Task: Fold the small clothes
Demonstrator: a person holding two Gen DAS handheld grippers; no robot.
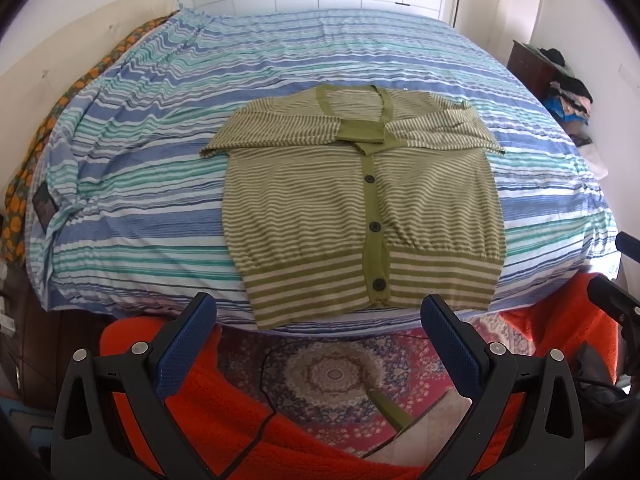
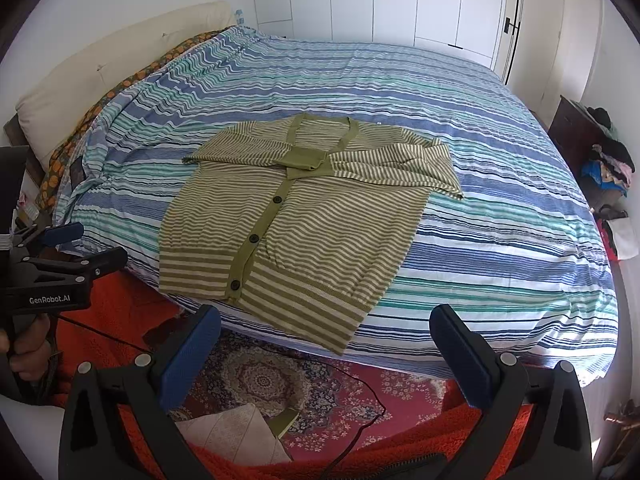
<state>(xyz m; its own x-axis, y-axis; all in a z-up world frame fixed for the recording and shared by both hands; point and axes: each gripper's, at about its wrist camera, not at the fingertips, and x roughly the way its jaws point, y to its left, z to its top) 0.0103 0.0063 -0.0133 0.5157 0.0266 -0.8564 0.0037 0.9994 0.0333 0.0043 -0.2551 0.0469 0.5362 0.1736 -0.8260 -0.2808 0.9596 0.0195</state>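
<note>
Both sleeves of the green striped cardigan lie folded across its chest, and the garment rests flat on the bed at its near edge, hem just over it. The left gripper and right gripper hang short of that edge, jaws spread wide, holding nothing, above a patterned rug.

One text can be read: "GenRobot.AI" is printed in pale letters on the black body of the left gripper, seen at the left edge of the right wrist view. No other text, label or number is legible in either view
</note>
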